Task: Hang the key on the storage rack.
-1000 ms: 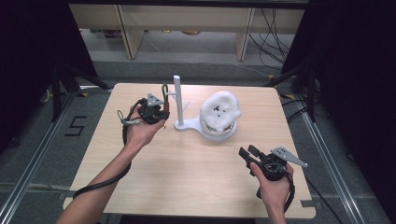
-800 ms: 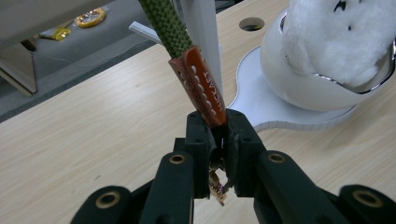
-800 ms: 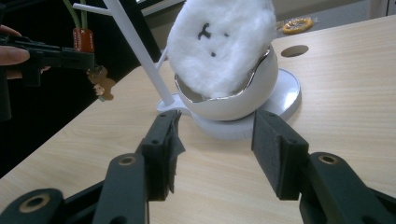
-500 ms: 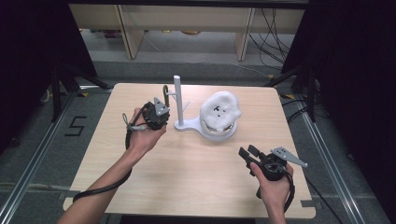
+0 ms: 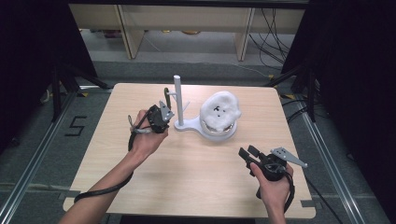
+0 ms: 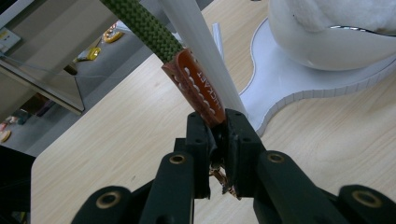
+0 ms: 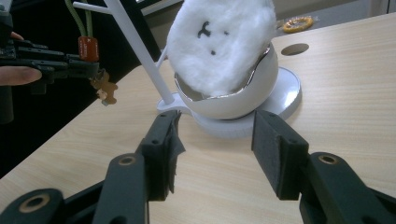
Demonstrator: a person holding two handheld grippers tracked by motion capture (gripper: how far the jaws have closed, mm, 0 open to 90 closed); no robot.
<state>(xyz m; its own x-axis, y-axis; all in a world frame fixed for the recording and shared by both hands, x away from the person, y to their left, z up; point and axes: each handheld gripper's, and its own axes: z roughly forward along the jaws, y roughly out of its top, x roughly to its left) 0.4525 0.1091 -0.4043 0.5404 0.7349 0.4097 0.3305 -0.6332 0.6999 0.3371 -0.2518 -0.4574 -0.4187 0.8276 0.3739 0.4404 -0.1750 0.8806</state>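
A white stand point(image 5: 178, 100) rises from a flat base beside a white bowl point(image 7: 233, 102) that holds a fluffy white plush point(image 5: 220, 111) with a small black face. A green cord point(image 6: 140, 23) with an orange tag point(image 6: 196, 86) hangs from a side peg of the stand's pole point(image 6: 201, 46). My left gripper point(image 6: 217, 123) is shut on the tag's lower end, just left of the pole point(image 5: 164, 108). A small brown bear charm point(image 7: 105, 88) dangles under its jaws. My right gripper point(image 7: 215, 135) stands open near the table's front right point(image 5: 247, 153), pointed at the bowl with nothing between its fingers.
The wooden table point(image 5: 196, 177) has a round hole point(image 7: 294, 48) behind the bowl. Shelving and cables stand on the floor beyond the far edge. Dark frames flank both sides of the table.
My left hand has shifted slightly right, closer to the stand's pole, still gripping the tag. The right hand has kept still.
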